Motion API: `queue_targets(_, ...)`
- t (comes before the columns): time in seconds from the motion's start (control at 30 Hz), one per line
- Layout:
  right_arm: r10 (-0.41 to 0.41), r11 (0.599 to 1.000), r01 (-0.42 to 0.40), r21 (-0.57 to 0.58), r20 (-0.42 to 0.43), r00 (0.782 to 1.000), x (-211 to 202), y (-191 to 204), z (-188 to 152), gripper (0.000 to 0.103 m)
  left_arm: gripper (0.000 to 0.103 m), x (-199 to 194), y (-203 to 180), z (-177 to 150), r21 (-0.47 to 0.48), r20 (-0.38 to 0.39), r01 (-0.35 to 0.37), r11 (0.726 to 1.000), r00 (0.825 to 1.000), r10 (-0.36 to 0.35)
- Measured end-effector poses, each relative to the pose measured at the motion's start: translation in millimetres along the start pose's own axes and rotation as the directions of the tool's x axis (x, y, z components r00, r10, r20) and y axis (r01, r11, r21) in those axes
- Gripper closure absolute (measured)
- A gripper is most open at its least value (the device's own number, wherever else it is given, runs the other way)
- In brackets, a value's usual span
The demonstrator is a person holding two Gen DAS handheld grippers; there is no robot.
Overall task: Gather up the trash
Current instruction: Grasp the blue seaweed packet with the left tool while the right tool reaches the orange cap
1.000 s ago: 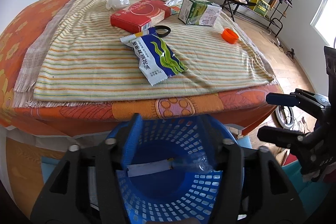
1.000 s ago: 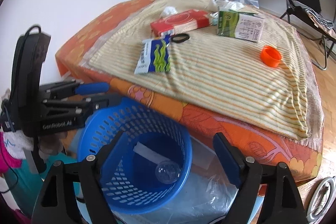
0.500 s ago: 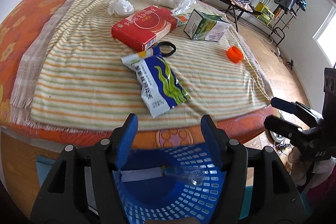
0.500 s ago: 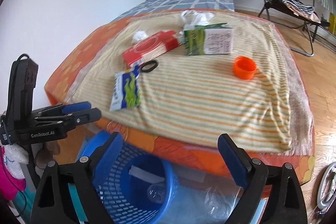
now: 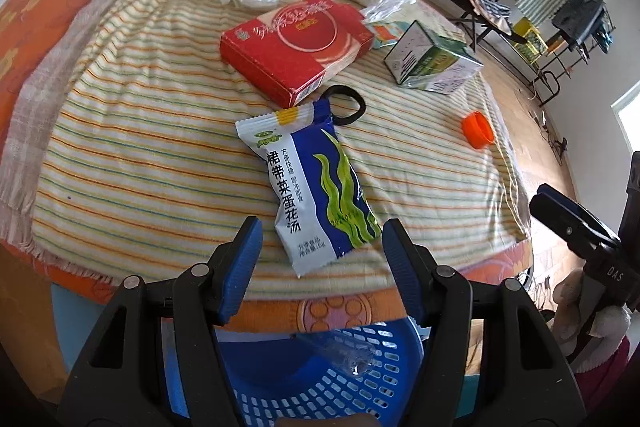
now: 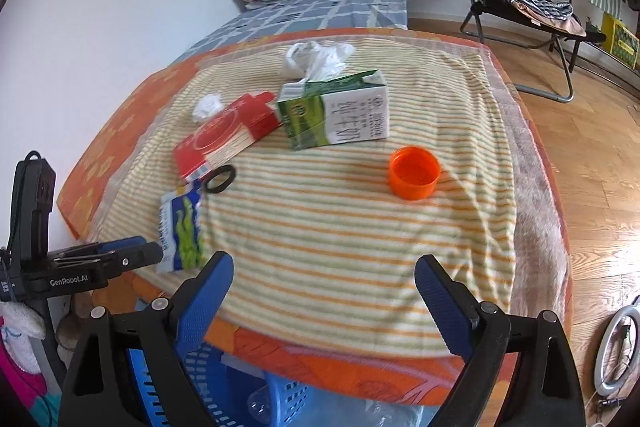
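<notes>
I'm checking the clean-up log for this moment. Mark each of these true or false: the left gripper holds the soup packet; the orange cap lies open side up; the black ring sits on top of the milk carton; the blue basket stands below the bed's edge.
1. The left gripper holds the soup packet. False: its jaws stand open with nothing between them, and the packet lies flat on the striped blanket.
2. The orange cap lies open side up. True.
3. The black ring sits on top of the milk carton. False: it lies on the blanket beside the red box.
4. The blue basket stands below the bed's edge. True.
</notes>
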State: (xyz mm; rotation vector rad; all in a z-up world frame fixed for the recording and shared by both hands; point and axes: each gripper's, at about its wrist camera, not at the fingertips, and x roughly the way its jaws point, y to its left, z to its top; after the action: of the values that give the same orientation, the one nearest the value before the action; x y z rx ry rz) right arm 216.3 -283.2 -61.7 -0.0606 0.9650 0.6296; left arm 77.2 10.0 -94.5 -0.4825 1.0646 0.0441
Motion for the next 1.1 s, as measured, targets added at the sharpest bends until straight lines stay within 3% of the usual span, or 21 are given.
queue_targets(0.33, -0.105, 0.994, 0.105, 0.009, -0.024, 0.994, 35.4, -34.4, 34.3, 0.009, 0.039, 25.3, -0.5, 23.2, -0.046, -0.027, -0.05, 0.998, 0.998, 0.049)
queue_targets(0.4, -0.109, 0.994, 0.11, 0.022, -0.034, 0.993, 42.8, -41.2, 39.3, 0.009, 0.034, 28.2, -2.1, 26.7, -0.047, -0.03, -0.053, 0.997, 0.998, 0.052)
queue_targets(0.87, -0.179, 0.983, 0.182, 0.022, -0.099, 0.979, 81.8, -53.6, 57.8, 0.015, 0.031, 42.8, -23.3, 34.5, 0.024, -0.004, -0.131, 0.991, 0.991, 0.131)
queue_targets(0.97, -0.183, 0.982, 0.186, 0.025, -0.105, 0.978, 84.2, -56.1, 57.9, 0.02, 0.031, 44.0, -25.5, 34.1, 0.041, 0.002, -0.145, 0.989, 0.989, 0.145)
queue_targets(1.03, -0.184, 0.982, 0.187, 0.025, -0.107, 0.977, 86.4, -57.3, 59.2, 0.023, 0.034, 44.6, -26.9, 34.1, 0.05, 0.008, -0.154, 0.987, 0.988, 0.154)
queue_targets(1.1, -0.184, 0.982, 0.188, 0.027, -0.11, 0.977, 88.3, -57.6, 60.3, 0.025, 0.043, 43.8, -26.6, 33.4, 0.056, 0.014, -0.165, 0.985, 0.986, 0.165)
